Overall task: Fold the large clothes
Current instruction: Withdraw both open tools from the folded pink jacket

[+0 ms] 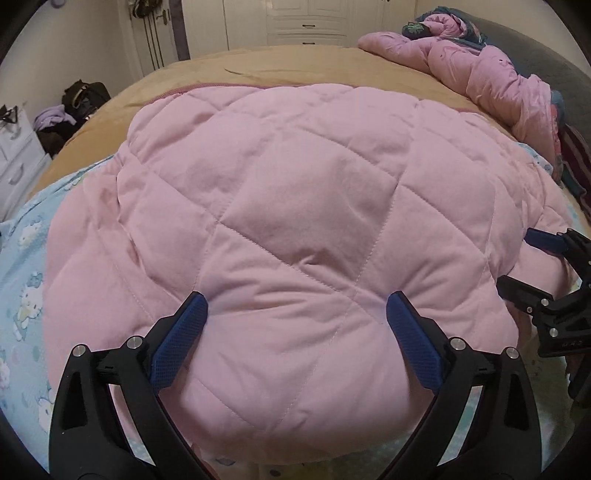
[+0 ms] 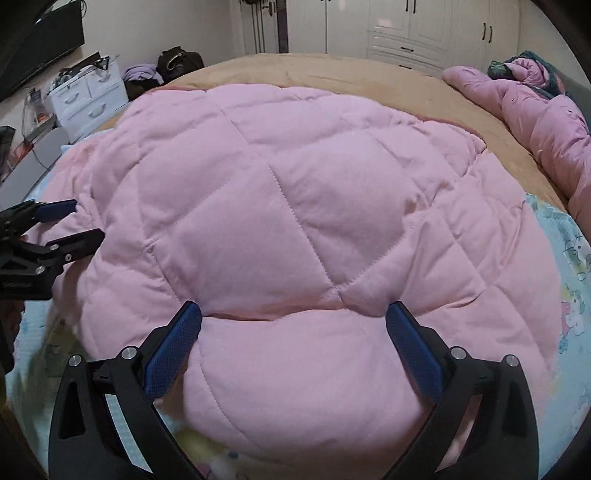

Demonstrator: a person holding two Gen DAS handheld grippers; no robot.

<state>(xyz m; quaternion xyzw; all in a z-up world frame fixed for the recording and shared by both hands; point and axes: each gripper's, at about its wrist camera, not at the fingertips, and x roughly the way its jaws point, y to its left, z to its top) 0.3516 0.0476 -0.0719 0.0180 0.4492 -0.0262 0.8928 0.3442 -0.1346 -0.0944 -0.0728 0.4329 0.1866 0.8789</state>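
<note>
- So the big pink quilted garment (image 1: pixel 288 221) is spread flat across the bed, taking up most of the near half, with its far hem lying on the tan blanket (image 1: pixel 258 70) that covers the far side.
- Underneath at the near edge there's a light blue cartoon-print sheet (image 1: pixel 26 288) poking out on the left and also on the right (image 2: pixel 569 258).
- Left gripper (image 1: pixel 297 317): jaws spread wide, blue pads either side of a puffy bulge of the pink fabric at the near edge. The fabric sits between the fingers, but they aren't squeezing it.
- Right gripper (image 2: pixel 293 325): same deal, wide open, with the padded near edge of the garment bulging up between its two blue pads. Nothing pinched as far as I can see.
- Each tool shows up in the other's camera: the right one at the right edge of the left view (image 1: pixel 554 280), the left one at the left edge of the right view (image 2: pixel 44 236), both over the garment's side edges.
- A second pink puffy jacket (image 1: pixel 491 77) is crumpled at the far right corner of the bed, well apart from the one being worked on.
- Off the bed: white drawers (image 2: pixel 88 99) on the left, a dark bag (image 2: pixel 177 61) next to them, white wardrobe (image 2: pixel 424 26) at the back.
</note>
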